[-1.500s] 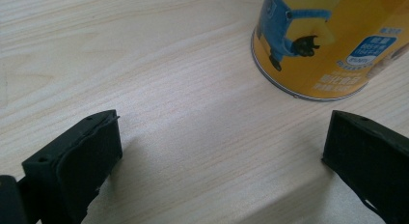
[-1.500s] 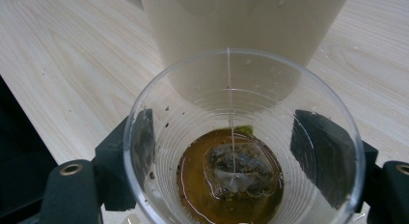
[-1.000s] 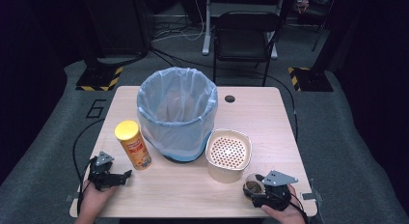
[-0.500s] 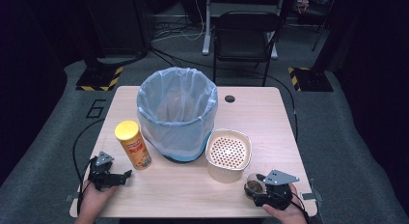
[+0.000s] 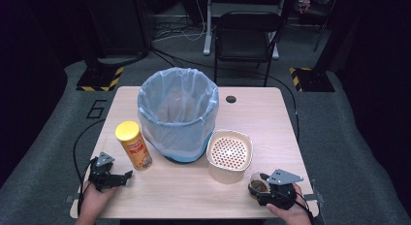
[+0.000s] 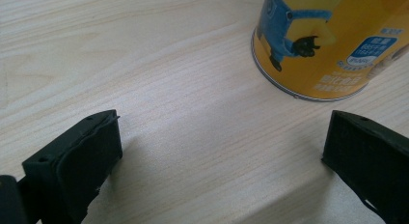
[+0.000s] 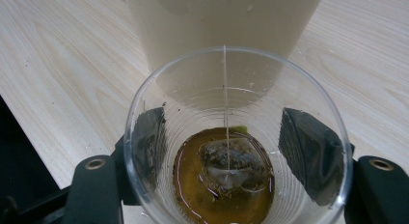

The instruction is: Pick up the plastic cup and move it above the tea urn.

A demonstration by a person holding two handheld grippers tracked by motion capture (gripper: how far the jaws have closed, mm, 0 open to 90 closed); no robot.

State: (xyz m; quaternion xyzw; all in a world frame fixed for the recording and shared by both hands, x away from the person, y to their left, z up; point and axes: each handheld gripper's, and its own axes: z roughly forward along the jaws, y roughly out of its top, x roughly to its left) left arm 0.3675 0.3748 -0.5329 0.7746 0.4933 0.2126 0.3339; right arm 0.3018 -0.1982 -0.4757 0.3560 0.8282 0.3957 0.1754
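Observation:
A clear plastic cup (image 5: 257, 182) stands near the table's front right edge, holding brown liquid and a tea bag (image 7: 226, 163). My right gripper (image 5: 261, 190) has its jaws pressed to the cup's two sides; in the right gripper view the cup (image 7: 231, 113) sits between them, and my right gripper (image 7: 229, 147) is shut on it. My left gripper (image 5: 125, 176) rests open on the table at the front left. A yellow snack can (image 5: 134, 145) stands upright just beyond and right of it. In the left gripper view the can's base (image 6: 318, 45) lies ahead of my left gripper (image 6: 224, 132), apart from the jaws.
A bin lined with a blue bag (image 5: 178, 113) stands at the table's middle. A cream tub with a perforated insert (image 5: 229, 154) stands right of it, touching-close behind the cup. A dark cable hole (image 5: 230, 99) marks the far side. A black chair (image 5: 247, 36) stands beyond the table.

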